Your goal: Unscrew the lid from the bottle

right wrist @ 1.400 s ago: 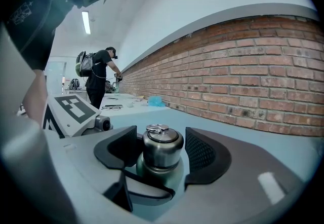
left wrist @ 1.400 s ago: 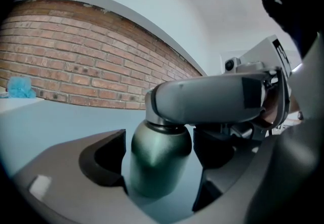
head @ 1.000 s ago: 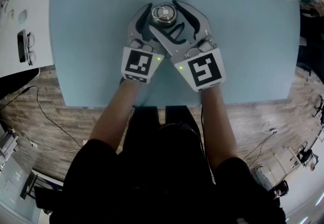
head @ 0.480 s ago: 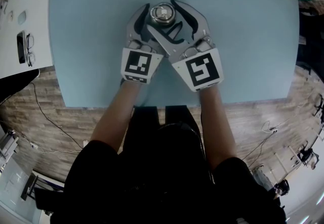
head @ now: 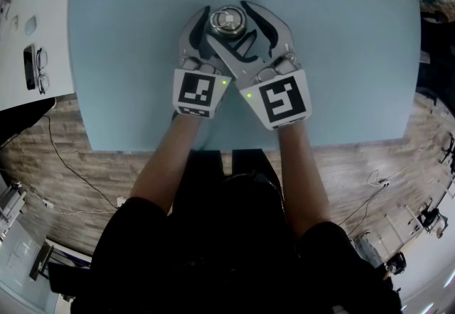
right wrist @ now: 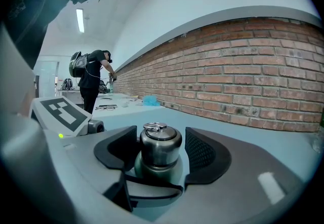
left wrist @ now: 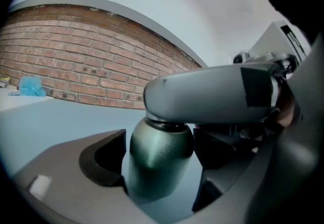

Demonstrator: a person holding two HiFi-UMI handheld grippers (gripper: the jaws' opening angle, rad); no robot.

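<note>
Now: Lid Gripped, Bottle Braced

The right hand-held gripper (right wrist: 162, 153) is closed round the metal lid (right wrist: 160, 139). One pad is pressed against it, while a thin sliver of gap seems to be left at the other. Below it, the left hand-held gripper (left wrist: 161, 163) is clamped on the dark green bottle (left wrist: 152, 167), which is stood upright near the middle of the table (head: 341, 57). The two tools are crossed, the right above the left.

The unscrewing is judged to be barely begun, since the lid is seen seated on the neck. Slippage is the main risk: if the lid is not squeezed evenly, the pads could be spun over the smooth metal. The bottle could also be turned along with the lid if the lower grip is loosened, or tipped if the twist is applied off-axis. With the tools crossed, little rotation can be made before they are fouled.
</note>
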